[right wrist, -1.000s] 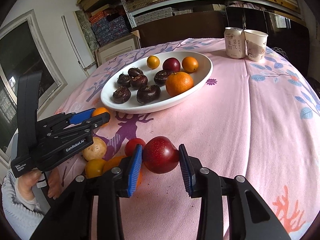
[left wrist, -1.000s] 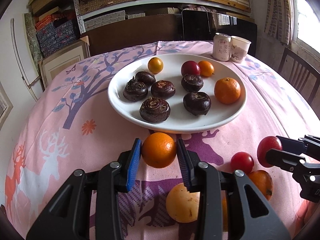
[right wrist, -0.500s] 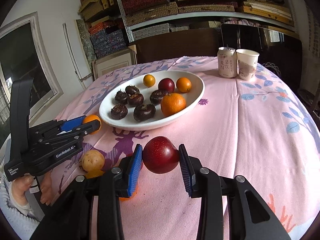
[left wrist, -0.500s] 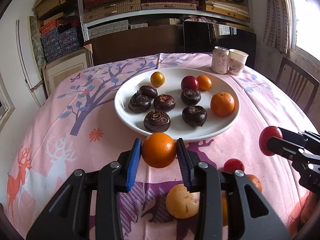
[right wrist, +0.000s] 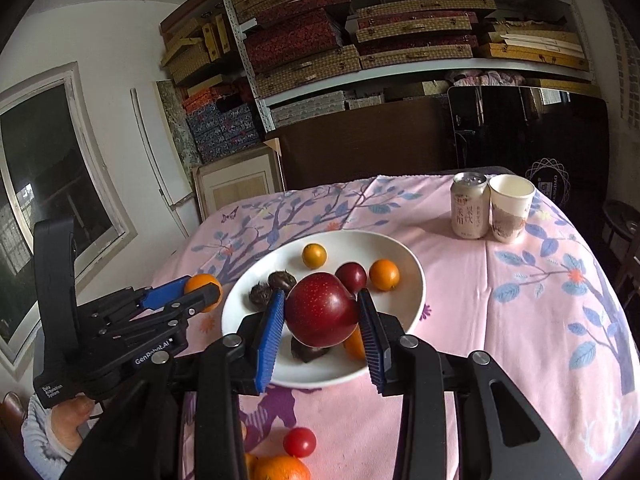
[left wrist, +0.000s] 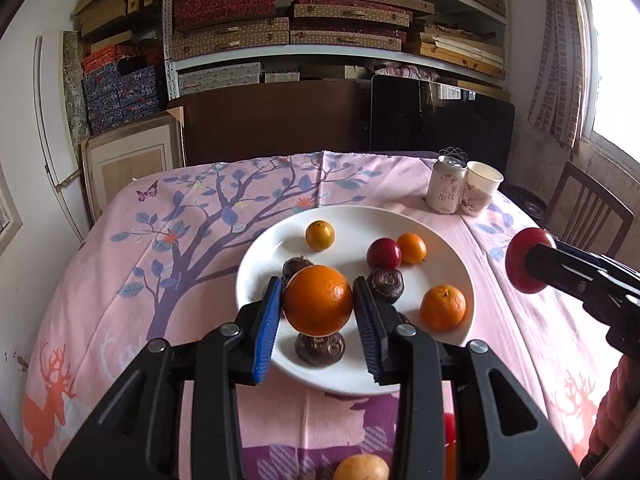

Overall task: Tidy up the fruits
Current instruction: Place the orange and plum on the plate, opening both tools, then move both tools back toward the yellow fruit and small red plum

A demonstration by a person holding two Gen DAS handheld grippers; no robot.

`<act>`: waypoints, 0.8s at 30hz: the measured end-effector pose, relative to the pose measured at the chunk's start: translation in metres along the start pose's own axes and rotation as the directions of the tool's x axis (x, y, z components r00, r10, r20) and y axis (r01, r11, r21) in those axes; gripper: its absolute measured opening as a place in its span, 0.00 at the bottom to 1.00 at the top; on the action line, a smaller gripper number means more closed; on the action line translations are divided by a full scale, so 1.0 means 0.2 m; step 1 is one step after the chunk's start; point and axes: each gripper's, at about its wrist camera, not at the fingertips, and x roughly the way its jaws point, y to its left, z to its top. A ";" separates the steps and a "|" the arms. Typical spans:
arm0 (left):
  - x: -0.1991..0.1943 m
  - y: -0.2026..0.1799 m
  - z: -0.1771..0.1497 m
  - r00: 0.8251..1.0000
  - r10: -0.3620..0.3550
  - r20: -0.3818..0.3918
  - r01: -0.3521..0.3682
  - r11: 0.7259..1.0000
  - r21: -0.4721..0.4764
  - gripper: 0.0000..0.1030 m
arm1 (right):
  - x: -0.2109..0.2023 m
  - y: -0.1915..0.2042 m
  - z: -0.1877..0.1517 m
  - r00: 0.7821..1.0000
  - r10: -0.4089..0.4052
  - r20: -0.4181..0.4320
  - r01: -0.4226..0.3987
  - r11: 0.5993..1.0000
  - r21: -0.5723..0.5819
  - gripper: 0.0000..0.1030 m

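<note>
Nearest, on the pink tabletop [right wrist: 520, 320]: I am counting a small red tomato [right wrist: 300, 442], an orange-coloured fruit [right wrist: 280, 469] at the frame edge and a pale yellow fruit [left wrist: 361, 467], all lying loose and waiting to be collected.

Left gripper [left wrist: 318, 310]: I am keeping it closed on an orange [left wrist: 318, 300], blue pads pressing both sides, the fruit hanging in the air above the near part of the plate.

Right gripper [right wrist: 322, 316]: I am holding it closed on a dark red plum [right wrist: 321, 310], also carried above the near side of the plate.

Plate [left wrist: 400, 216], white, mid-tabletop: it is already carrying several dark brown chestnut-like bulbs [left wrist: 386, 283], one orange [left wrist: 443, 307], two small orange fruits [left wrist: 411, 248], one yellow fruit [left wrist: 319, 235] and one small red plum [left wrist: 383, 253].

Far side of the tabletop: a drink can [left wrist: 447, 186] and a paper cup [left wrist: 482, 184] are standing touching, well apart from the plate.

Progress, as I am judging it: well past halfway. Two fruits are hanging ready for release onto the plate; at least three are remaining on the cloth.
</note>
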 end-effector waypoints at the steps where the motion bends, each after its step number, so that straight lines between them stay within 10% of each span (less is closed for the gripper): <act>1: 0.03 0.00 0.03 1.000 -0.011 -0.006 0.011 1.000 -0.013 0.34 | 0.03 0.01 0.02 1.000 0.003 -0.002 -0.003 1.000 0.002 0.36; 15: 0.52 -0.14 0.07 0.985 -0.081 -0.154 0.085 0.996 0.021 0.34 | 0.55 -0.29 0.00 0.970 -0.089 -0.226 0.113 0.989 0.095 0.36; 24: 0.52 -0.07 0.09 0.988 -0.077 -0.136 0.075 0.997 -0.019 0.53 | 0.50 -0.31 0.02 0.983 -0.057 -0.176 0.083 0.985 0.149 0.45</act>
